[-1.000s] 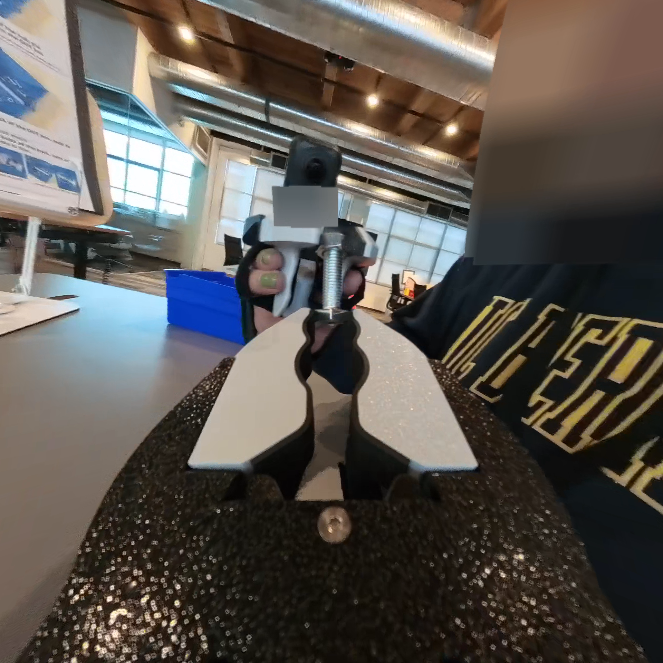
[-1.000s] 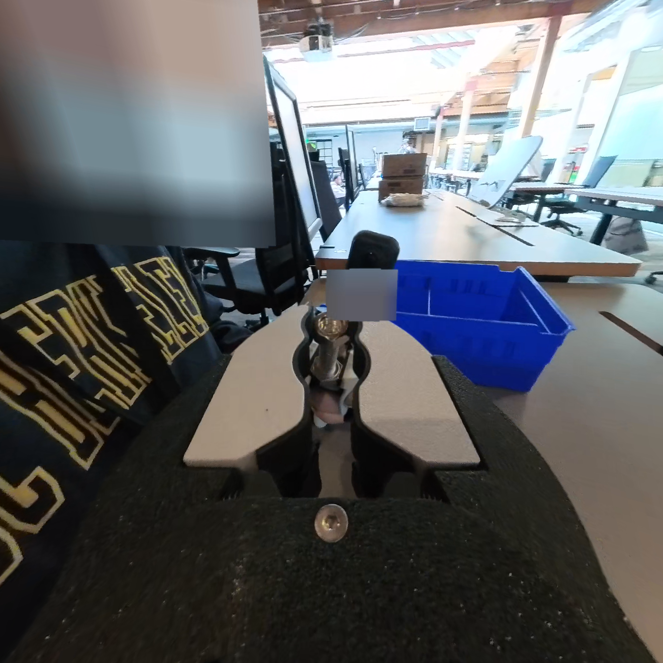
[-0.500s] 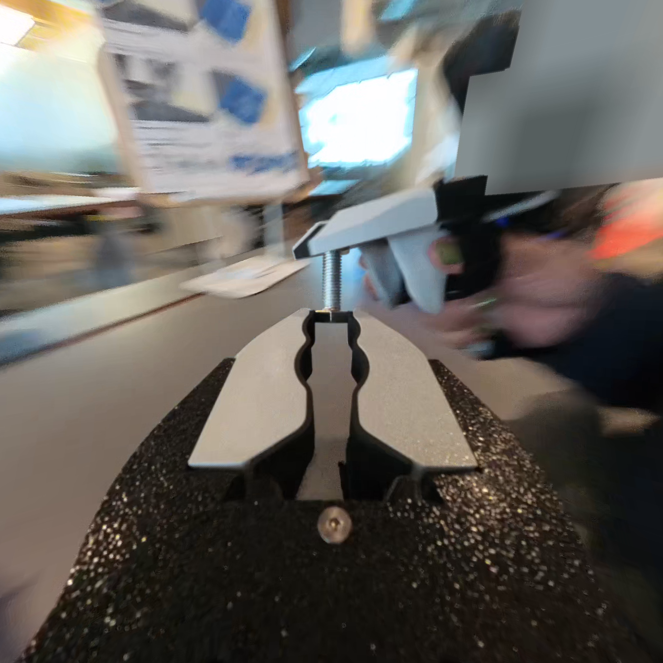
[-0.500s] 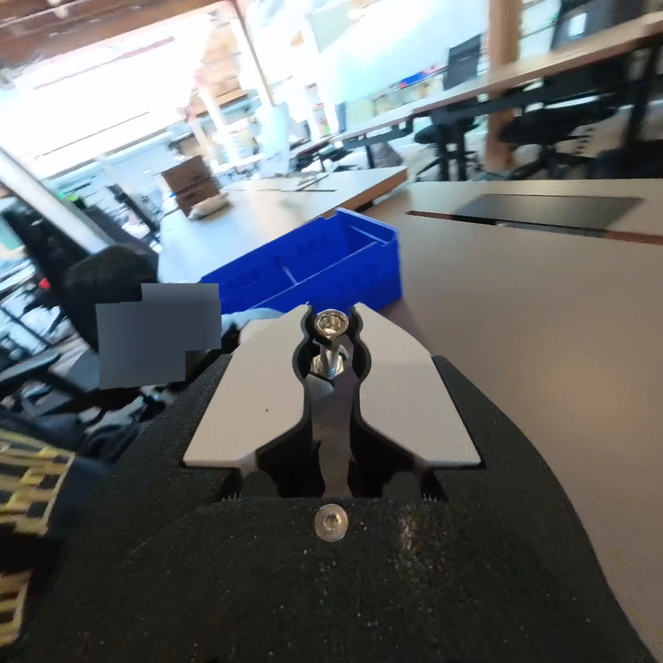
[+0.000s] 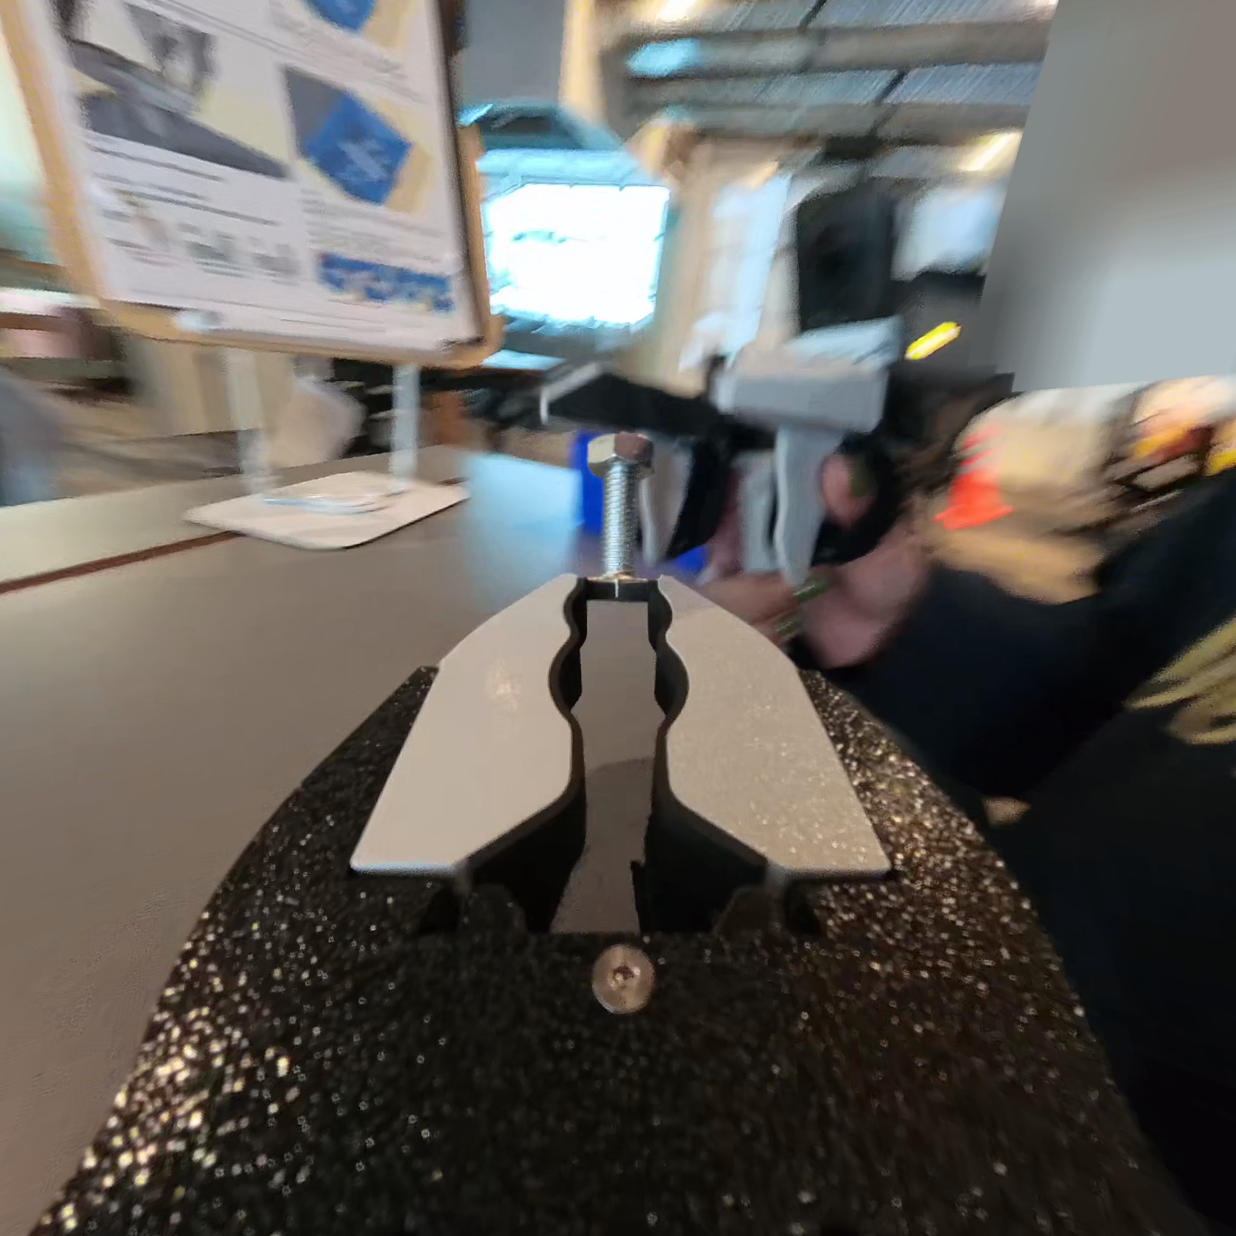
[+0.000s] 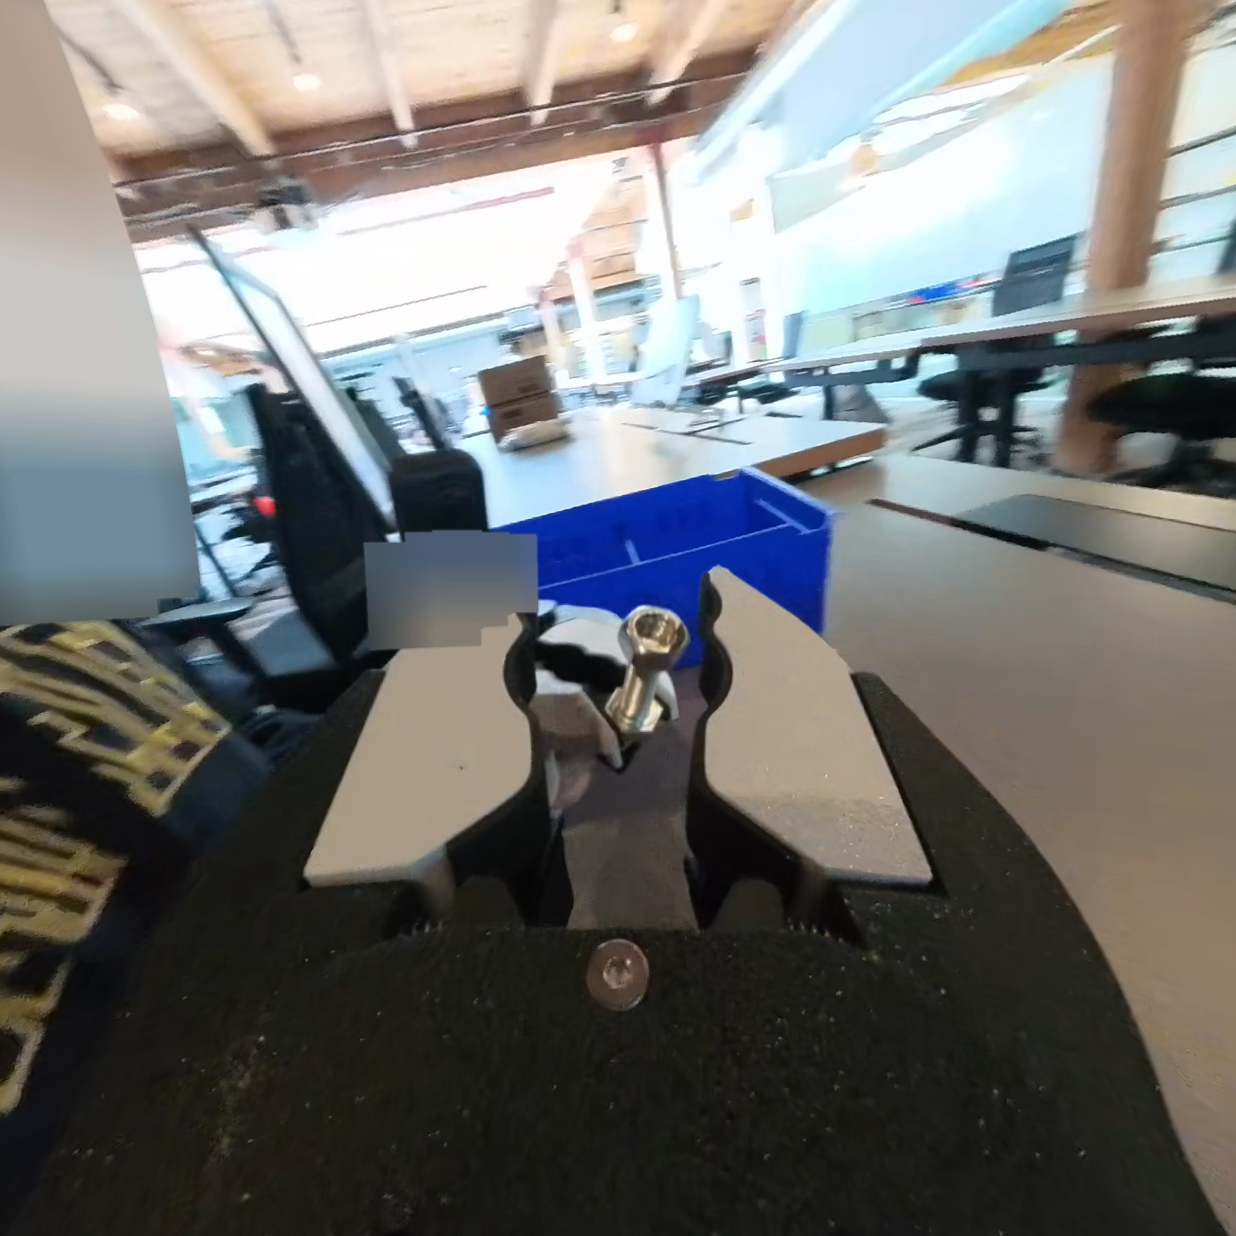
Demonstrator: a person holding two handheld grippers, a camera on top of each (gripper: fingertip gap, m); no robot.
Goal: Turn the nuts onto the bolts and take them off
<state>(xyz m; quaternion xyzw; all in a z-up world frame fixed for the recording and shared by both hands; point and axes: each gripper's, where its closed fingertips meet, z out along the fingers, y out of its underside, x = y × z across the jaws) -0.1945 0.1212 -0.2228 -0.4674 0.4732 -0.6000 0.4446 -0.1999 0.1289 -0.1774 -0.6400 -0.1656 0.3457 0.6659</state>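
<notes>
My left gripper [image 5: 619, 580] is shut on a small nut [image 5: 619, 590] at its fingertips. A silver hex bolt [image 5: 621, 508] stands upright out of the nut, head on top. In the right wrist view the same bolt [image 6: 652, 662] and nut [image 6: 635, 719] sit between my right gripper's spread fingers, with a left finger [image 6: 575, 726] beneath. My right gripper [image 6: 619, 602] is open, and nothing is held in it. Its blurred grey body [image 5: 802, 394] shows behind the bolt, apart from the head.
A blue bin [image 6: 669, 555] stands on the grey table [image 5: 200, 702] just beyond the grippers. A poster board on a stand [image 5: 267, 167] is at the back left. The person's dark sleeve [image 5: 1070, 736] is on the right. Some 5 centimeters of space lies between my two pairs of fingers.
My right gripper has opened and let go of the bolt head, backing off slightly. My left gripper still holds the nut with the bolt in it, and both have swung round.
</notes>
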